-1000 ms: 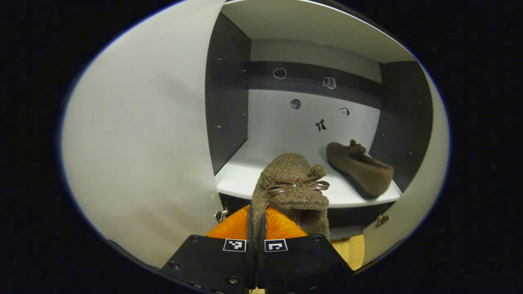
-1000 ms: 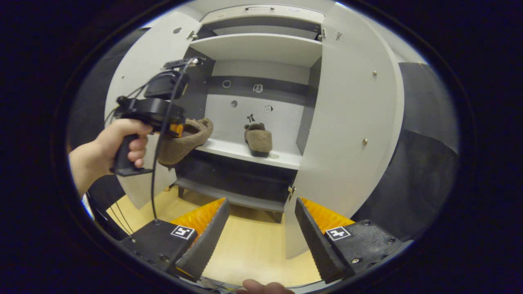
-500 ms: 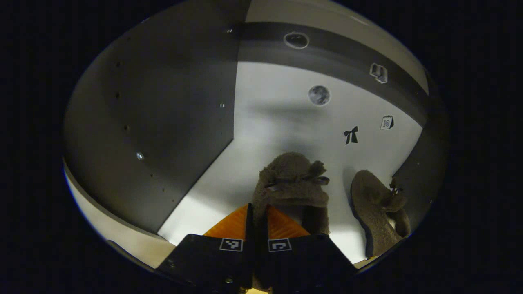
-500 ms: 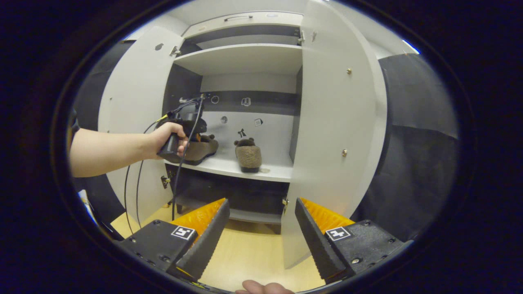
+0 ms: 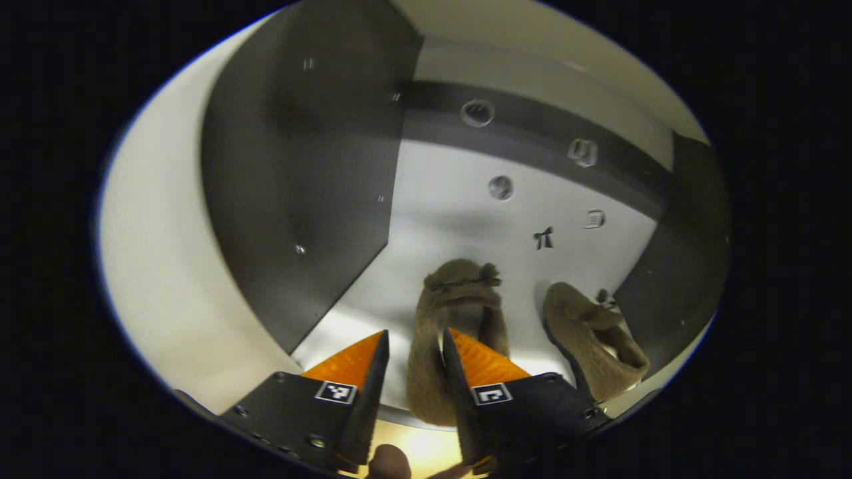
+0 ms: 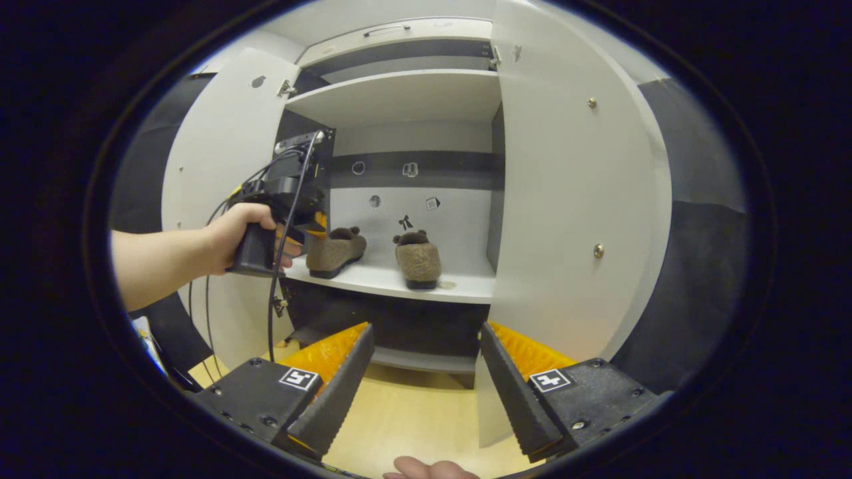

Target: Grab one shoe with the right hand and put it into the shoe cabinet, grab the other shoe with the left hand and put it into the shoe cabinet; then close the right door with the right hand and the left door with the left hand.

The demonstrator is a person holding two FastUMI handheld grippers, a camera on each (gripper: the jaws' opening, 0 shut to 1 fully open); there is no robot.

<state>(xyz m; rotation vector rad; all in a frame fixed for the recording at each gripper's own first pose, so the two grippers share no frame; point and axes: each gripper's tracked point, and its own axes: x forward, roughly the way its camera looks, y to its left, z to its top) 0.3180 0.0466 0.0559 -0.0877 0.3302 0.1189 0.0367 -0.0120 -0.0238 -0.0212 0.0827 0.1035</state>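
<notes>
Two brown fuzzy shoes stand side by side on the cabinet's white middle shelf (image 6: 459,287). In the left gripper view, my left gripper (image 5: 413,382) is open around the heel of the left shoe (image 5: 436,332), with a gap beside one finger. The other shoe (image 5: 589,336) lies just to its right. In the right gripper view, a hand holds the left gripper (image 6: 313,223) at the heel of the left shoe (image 6: 338,247); the right shoe (image 6: 418,258) sits apart from it. My right gripper (image 6: 423,392) hangs open and empty in front of the cabinet, above the floor.
Both white cabinet doors stand open, the left door (image 6: 213,193) behind the hand and the right door (image 6: 566,219) close to my right gripper. Another white shelf (image 6: 399,100) lies above, a dark lower compartment (image 6: 399,326) below, and a wooden floor (image 6: 406,426) in front.
The left gripper carried its shoe into the cabinet, set it on the shelf and opened its fingers. The right gripper stayed open and shifted only slightly.
</notes>
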